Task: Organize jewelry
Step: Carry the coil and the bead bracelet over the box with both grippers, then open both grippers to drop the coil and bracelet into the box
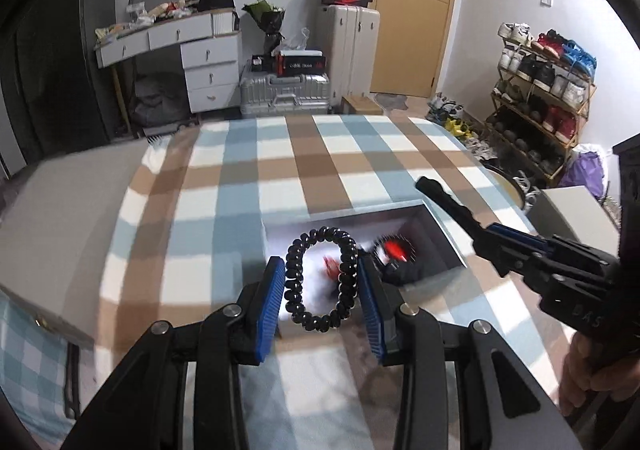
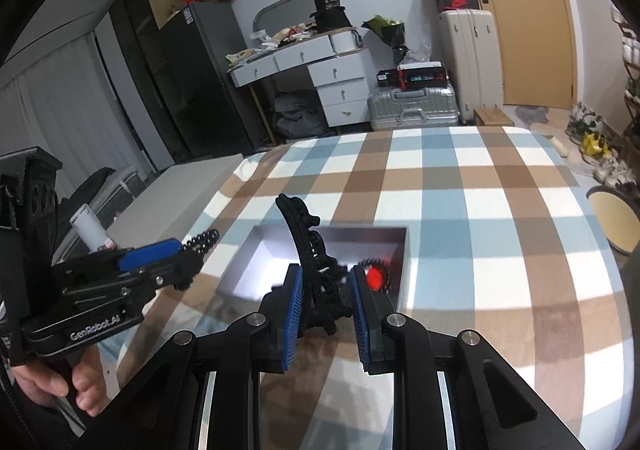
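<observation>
A white open box (image 1: 438,228) lies on the plaid bed; it also shows in the right wrist view (image 2: 402,250). Inside it sits a black item with a red centre (image 1: 394,250), also seen in the right wrist view (image 2: 376,274). My left gripper (image 1: 322,282) is shut on a black spiral hair tie (image 1: 320,278) and holds it above the box's near left side. My right gripper (image 2: 324,290) is shut on a black claw hair clip (image 2: 310,250) over the box; the clip also sticks out in the left wrist view (image 1: 444,200).
The plaid blue, brown and white bedspread (image 1: 280,170) covers the bed. A grey flat surface (image 1: 72,218) lies left of the bed. Beyond the bed stand a white desk with drawers (image 1: 204,62), suitcases (image 1: 284,94) and a shoe rack (image 1: 540,106).
</observation>
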`<action>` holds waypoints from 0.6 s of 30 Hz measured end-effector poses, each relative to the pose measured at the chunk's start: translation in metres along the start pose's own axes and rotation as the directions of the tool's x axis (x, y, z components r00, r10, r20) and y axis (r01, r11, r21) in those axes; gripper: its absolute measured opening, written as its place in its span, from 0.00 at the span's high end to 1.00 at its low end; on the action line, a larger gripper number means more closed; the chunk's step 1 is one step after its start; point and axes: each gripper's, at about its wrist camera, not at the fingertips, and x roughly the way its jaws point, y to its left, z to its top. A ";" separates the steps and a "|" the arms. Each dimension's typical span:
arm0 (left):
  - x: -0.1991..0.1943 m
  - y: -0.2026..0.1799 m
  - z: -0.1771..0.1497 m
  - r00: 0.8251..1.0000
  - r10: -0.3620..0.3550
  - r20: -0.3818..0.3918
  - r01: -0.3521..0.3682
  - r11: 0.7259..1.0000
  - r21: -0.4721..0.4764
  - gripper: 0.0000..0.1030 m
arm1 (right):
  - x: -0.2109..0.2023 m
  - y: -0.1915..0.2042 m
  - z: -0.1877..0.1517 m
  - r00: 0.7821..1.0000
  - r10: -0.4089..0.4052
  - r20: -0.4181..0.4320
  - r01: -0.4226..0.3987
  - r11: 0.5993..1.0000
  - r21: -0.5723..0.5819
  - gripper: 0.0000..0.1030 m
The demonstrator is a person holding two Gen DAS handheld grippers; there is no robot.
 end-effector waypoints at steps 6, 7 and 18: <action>0.031 0.005 0.018 0.998 -0.068 -0.007 0.068 0.997 -0.036 0.70 | 0.020 -0.011 0.020 1.000 -0.004 0.005 0.004 0.999 0.037 0.78; 0.038 0.006 0.018 0.996 -0.084 -0.009 0.083 0.996 -0.038 0.70 | 0.024 -0.012 0.020 1.000 -0.009 0.002 0.009 0.999 0.037 0.78; 0.059 0.001 0.006 0.986 -0.150 -0.073 0.150 0.989 -0.015 0.70 | 0.052 -0.010 0.008 0.999 -0.006 -0.048 0.006 1.000 0.006 0.78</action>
